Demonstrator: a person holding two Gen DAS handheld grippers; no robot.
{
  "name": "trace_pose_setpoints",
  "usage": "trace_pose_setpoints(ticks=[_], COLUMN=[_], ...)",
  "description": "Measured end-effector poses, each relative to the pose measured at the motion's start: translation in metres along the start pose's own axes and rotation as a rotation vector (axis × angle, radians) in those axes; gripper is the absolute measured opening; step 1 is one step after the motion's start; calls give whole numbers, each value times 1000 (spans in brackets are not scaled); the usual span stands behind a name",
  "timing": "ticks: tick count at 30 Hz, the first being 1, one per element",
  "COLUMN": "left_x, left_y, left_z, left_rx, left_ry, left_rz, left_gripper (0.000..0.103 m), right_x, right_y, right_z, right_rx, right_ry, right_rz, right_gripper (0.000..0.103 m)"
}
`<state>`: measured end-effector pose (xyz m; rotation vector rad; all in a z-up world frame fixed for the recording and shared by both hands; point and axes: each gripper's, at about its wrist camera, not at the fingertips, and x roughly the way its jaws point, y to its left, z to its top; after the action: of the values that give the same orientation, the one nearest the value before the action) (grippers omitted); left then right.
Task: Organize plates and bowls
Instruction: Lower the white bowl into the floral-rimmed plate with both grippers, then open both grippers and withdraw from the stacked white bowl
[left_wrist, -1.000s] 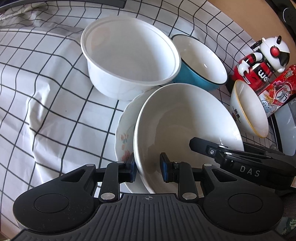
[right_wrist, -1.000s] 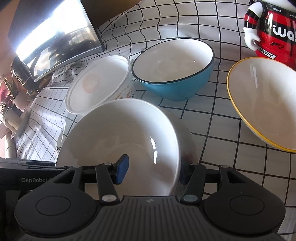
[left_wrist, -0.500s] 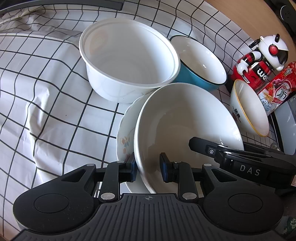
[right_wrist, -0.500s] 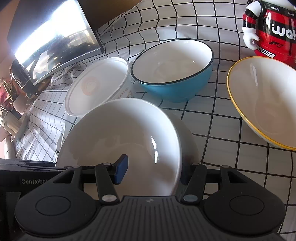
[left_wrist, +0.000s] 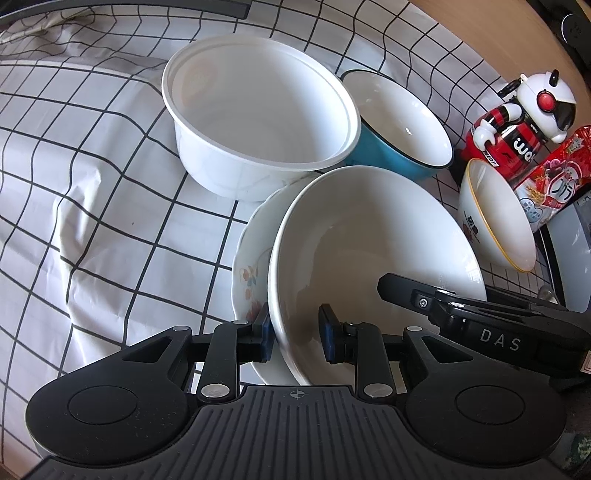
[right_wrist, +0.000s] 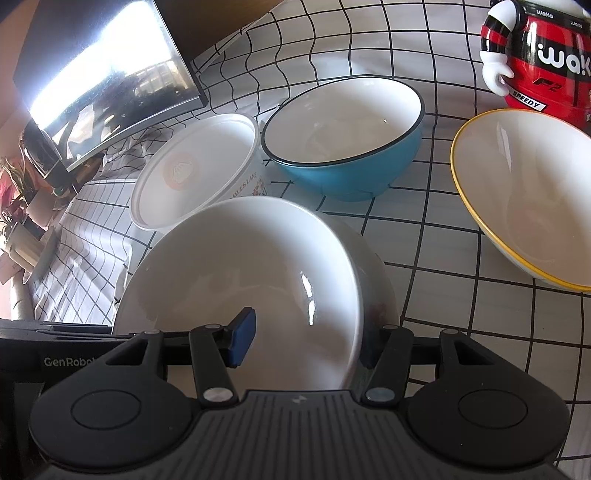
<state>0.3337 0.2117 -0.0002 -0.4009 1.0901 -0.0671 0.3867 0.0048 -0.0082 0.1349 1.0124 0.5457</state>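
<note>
A plain white bowl (left_wrist: 373, 236) sits tilted in a floral-patterned white dish (left_wrist: 251, 258) on the checked cloth. My left gripper (left_wrist: 295, 328) straddles the bowl's near rim, with a gap between the rim and the inner pad. My right gripper (right_wrist: 306, 339) is open, its fingers on either side of the opposite rim of the white bowl (right_wrist: 243, 273), above the floral dish (right_wrist: 380, 295). Behind stand a white plastic tub (left_wrist: 258, 122), a blue bowl (left_wrist: 399, 122) and a yellow-rimmed bowl (left_wrist: 495, 218). They also show in the right view: tub (right_wrist: 199, 173), blue bowl (right_wrist: 343, 136), yellow-rimmed bowl (right_wrist: 524, 192).
A red and white robot figurine (left_wrist: 517, 114) and a red snack packet (left_wrist: 554, 184) stand at the right. A monitor (right_wrist: 107, 77) stands at the far left in the right wrist view. The checked cloth (left_wrist: 92, 184) spreads to the left.
The left gripper's pads have spread slightly around the white bowl's rim, and the left view has shifted a little. The bowl and dish keep their place.
</note>
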Motion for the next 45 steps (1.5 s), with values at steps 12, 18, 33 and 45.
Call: trace_pose_setpoints(ticks=[12, 18, 33, 45], left_x=[1, 2, -22, -47], left_y=[0, 1, -6, -10], left_z=[0, 1, 4, -4], left_rx=[3, 2, 79, 64], left_ry=[3, 13, -91, -172], left_rz=[2, -3, 56, 55], left_gripper=[27, 27, 27, 27], right_x=[-1, -1, -21, -40], right_y=[1, 2, 16, 13], right_z=[0, 1, 5, -12], right_rx=[-5, -15, -126, -115], right_ry=[1, 5, -100, -173], right_rz=[-8, -17, -92, -105], right_gripper=[56, 56, 57, 57])
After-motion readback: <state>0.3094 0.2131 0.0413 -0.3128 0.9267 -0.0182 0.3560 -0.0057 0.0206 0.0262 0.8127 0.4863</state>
